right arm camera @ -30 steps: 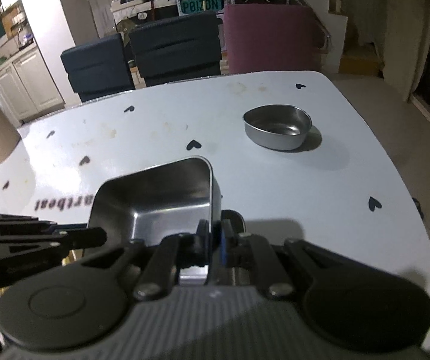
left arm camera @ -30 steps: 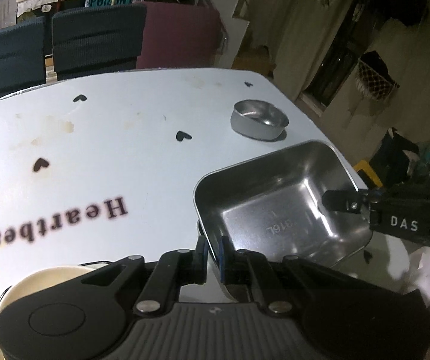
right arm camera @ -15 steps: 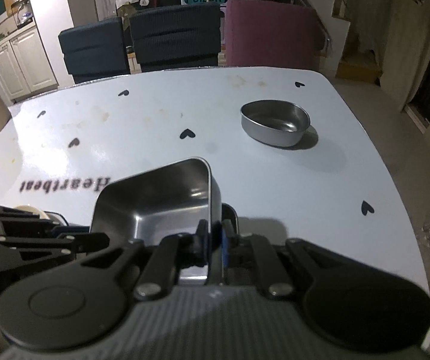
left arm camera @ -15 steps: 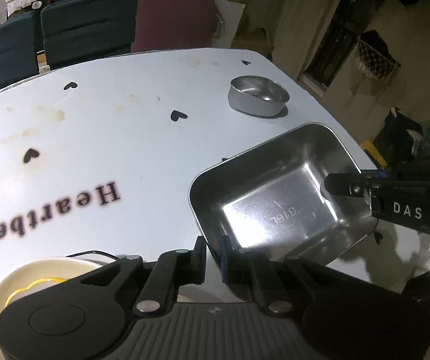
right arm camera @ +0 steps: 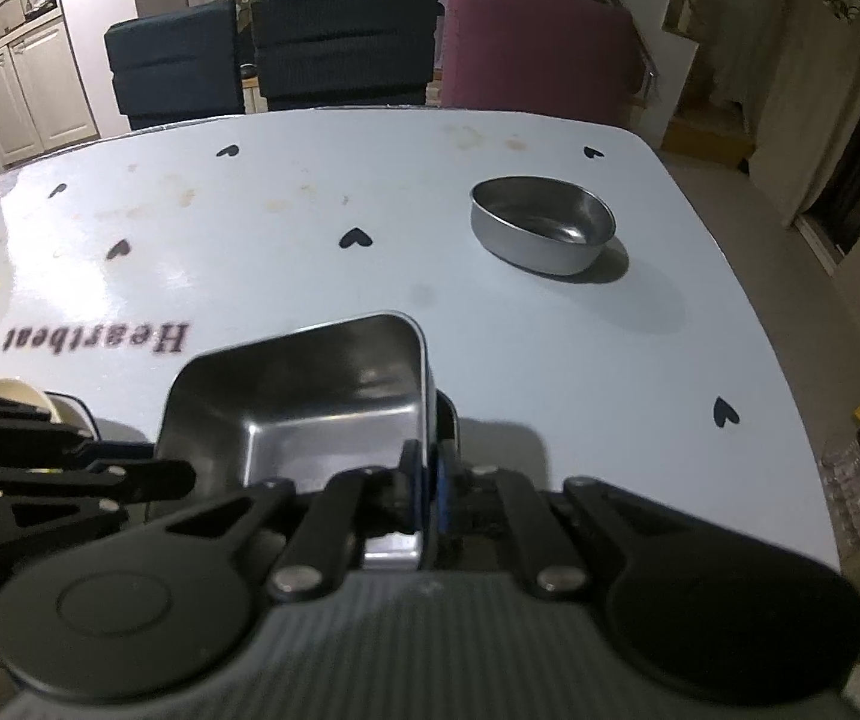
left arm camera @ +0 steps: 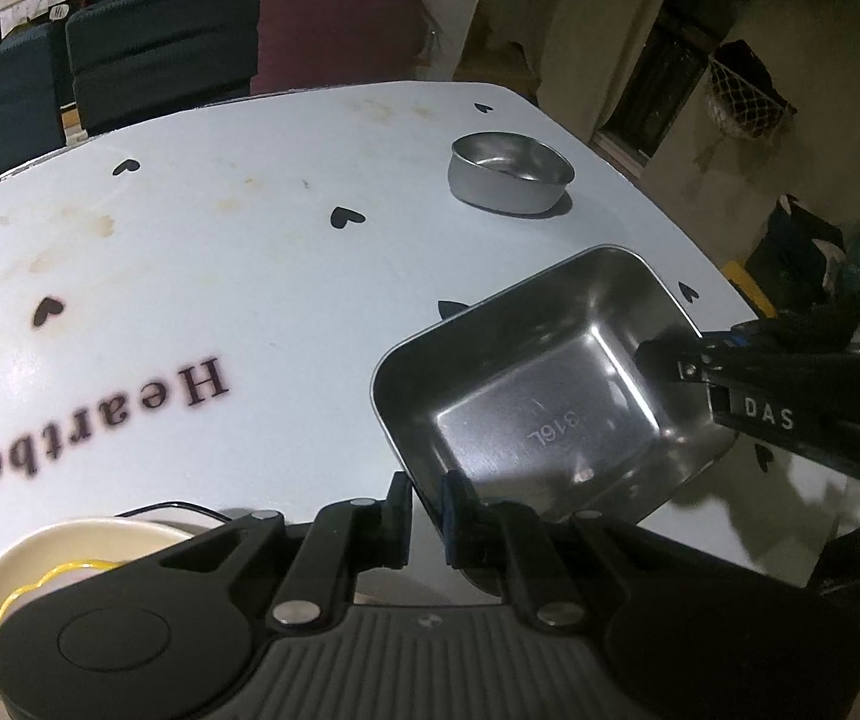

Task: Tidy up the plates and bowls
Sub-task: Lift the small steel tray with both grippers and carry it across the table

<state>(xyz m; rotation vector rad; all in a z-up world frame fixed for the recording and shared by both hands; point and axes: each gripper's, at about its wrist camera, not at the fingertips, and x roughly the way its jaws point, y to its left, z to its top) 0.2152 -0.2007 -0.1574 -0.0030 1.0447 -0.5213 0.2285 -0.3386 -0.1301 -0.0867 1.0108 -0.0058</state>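
Left gripper (left arm camera: 426, 507): in the left wrist view it is at the bottom centre of the frame. Its jaws are nearly closed and they pinch the near rim of the rectangular steel tray (left arm camera: 550, 396). In the right wrist view it comes in from the lower left edge.
Right gripper (right arm camera: 427, 486): in the right wrist view it is at the bottom centre. Its jaws have just been closing, and the thin right wall of the tray is between them, pressed by the pads. In the left wrist view it enters from the right edge and reaches the tray's right rim.
Rectangular steel tray: it is held by both grippers, tilted, and lifted above the table (left arm camera: 238, 252). It is in the lower right part of the left wrist view and in the lower centre of the right wrist view. The inside is empty, with a stamped mark on the bottom.
Under the tray: in the right wrist view a dark rounded rim shows just behind the tray's right wall; I cannot tell what it is.
Round steel bowl (right arm camera: 543, 231): it stands upright on the table, in the upper right, well apart from the tray.
Cream plate (left arm camera: 34, 576): it is at the lower left of the left wrist view, partly hidden by the gripper body.
Table: white with black hearts and the word "Heartbeat".
Chairs (right arm camera: 340, 42): dark ones and a maroon one are at the top, behind the far table edge.
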